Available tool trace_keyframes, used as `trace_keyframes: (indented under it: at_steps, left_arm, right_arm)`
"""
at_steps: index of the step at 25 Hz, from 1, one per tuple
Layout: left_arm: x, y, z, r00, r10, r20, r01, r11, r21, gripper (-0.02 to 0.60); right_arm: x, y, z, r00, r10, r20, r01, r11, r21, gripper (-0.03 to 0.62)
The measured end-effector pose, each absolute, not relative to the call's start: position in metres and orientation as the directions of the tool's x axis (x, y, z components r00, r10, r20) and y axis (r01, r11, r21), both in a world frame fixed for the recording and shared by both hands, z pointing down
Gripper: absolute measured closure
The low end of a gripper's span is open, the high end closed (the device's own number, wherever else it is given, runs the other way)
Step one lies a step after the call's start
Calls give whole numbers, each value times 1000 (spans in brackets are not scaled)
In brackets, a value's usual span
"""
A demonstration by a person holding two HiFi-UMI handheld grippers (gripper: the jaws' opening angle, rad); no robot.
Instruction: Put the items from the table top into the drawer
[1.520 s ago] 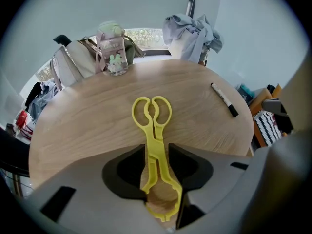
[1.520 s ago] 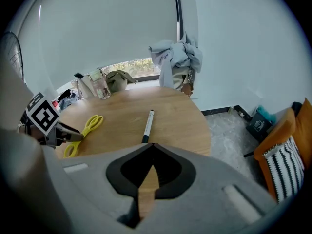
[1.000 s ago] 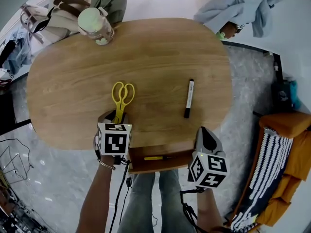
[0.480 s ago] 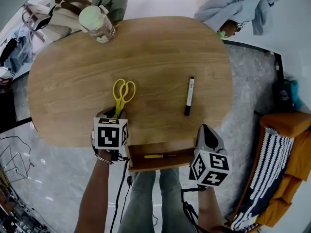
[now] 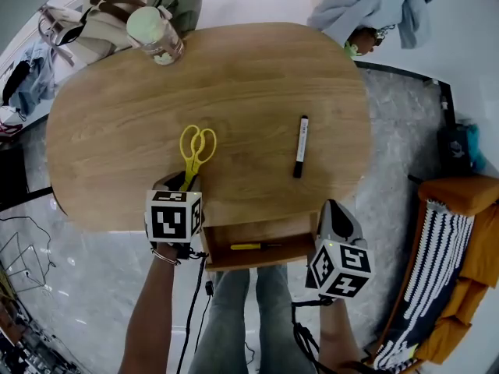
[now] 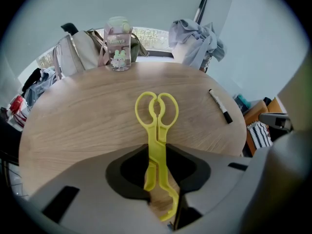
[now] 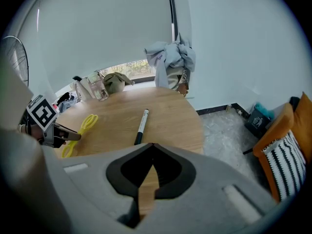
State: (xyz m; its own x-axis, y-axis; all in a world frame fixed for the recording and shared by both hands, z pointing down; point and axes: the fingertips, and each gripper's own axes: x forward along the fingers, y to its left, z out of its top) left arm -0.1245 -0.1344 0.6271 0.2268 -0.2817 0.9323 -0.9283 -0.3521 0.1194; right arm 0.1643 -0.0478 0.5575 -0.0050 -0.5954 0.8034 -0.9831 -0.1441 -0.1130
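Yellow scissors lie on the oval wooden table, handles away from me. My left gripper points steeply down at their blade end; its jaws have just been closing and now pinch the blades. A black marker lies to the right of the scissors. The drawer under the near edge stands open with a yellow pen in it. My right gripper hovers by the drawer's right end, shut and empty.
A clear bottle with a pale green lid stands at the table's far left edge, with bags behind it. Clothes hang beyond the far right edge. An orange sofa with a striped cushion is at the right.
The left gripper has tilted slightly over the scissors' blades. The scissors, the marker and the right gripper have stayed where they were.
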Motion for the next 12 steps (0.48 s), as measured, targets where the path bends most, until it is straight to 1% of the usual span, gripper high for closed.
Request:
trace_keyframes:
  at_steps: [12]
  left_arm:
    - [-94,-83,611,249,-271,930,-901,-418,120,474]
  right_arm:
    - [181,-22,548,-8,-614,789,-981,-147,-124,589]
